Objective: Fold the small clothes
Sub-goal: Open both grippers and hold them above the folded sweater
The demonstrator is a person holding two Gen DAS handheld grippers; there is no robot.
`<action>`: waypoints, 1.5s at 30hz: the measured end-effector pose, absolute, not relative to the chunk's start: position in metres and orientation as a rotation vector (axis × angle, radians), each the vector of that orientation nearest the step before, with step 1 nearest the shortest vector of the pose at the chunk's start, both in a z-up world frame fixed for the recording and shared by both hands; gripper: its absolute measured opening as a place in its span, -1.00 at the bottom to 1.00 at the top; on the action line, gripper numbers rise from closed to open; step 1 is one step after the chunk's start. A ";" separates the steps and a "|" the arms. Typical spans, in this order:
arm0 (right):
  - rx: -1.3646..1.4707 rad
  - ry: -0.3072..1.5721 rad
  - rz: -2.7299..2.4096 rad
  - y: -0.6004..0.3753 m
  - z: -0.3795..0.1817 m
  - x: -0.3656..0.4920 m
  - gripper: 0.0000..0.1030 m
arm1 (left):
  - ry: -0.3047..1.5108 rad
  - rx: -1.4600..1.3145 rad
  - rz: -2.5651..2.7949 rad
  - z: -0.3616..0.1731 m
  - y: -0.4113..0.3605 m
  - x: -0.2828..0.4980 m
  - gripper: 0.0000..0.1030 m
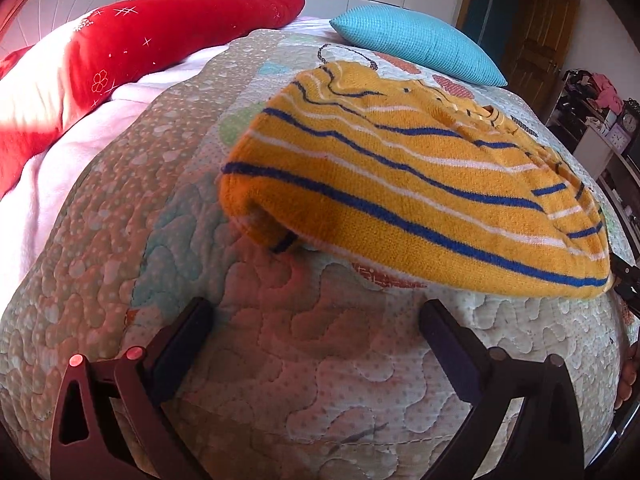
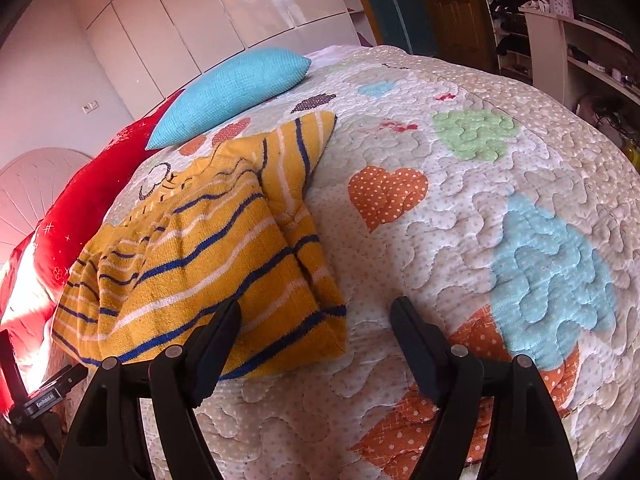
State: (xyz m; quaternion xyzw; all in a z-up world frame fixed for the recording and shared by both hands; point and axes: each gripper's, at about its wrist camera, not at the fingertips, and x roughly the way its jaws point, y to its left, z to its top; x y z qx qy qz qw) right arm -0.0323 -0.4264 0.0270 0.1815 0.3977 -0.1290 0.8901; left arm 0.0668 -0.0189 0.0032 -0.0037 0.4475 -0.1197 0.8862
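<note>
A small yellow knit sweater [image 1: 416,184] with blue and white stripes lies folded on the quilted bedspread [image 1: 320,360]. My left gripper [image 1: 316,320] is open and empty, hovering over bare quilt just in front of the sweater's near edge. In the right wrist view the sweater [image 2: 208,264] lies at the left. My right gripper [image 2: 316,320] is open and empty, its left finger [image 2: 216,344] over the sweater's near corner and its right finger [image 2: 416,344] over bare quilt [image 2: 460,216].
A turquoise pillow [image 1: 416,40] lies behind the sweater, also seen in the right wrist view [image 2: 228,92]. A red blanket [image 1: 120,56] is piled at the left. White wardrobes [image 2: 200,12], a wooden door [image 1: 536,44] and cluttered shelves [image 2: 568,40] stand beyond the bed.
</note>
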 end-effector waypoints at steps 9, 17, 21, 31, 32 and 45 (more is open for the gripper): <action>0.413 0.806 -0.240 -0.431 0.027 -0.034 0.63 | 0.926 -0.012 -0.251 0.003 -0.017 0.066 1.00; 0.383 0.831 -0.238 -0.426 0.026 -0.030 0.73 | 0.935 0.008 -0.244 0.003 -0.020 0.066 1.00; 0.342 0.863 -0.244 -0.421 0.025 -0.024 0.82 | 0.948 0.031 -0.254 0.002 -0.021 0.067 1.00; 0.157 0.974 -0.309 -0.398 0.017 -0.004 0.99 | 0.927 0.001 -0.269 0.005 -0.015 0.062 1.00; 0.161 0.972 -0.308 -0.399 0.017 -0.004 0.99 | 0.928 0.005 -0.267 0.005 -0.015 0.062 1.00; 0.158 0.960 -0.315 -0.396 0.018 -0.007 0.99 | 0.928 0.012 -0.264 0.005 -0.016 0.062 1.00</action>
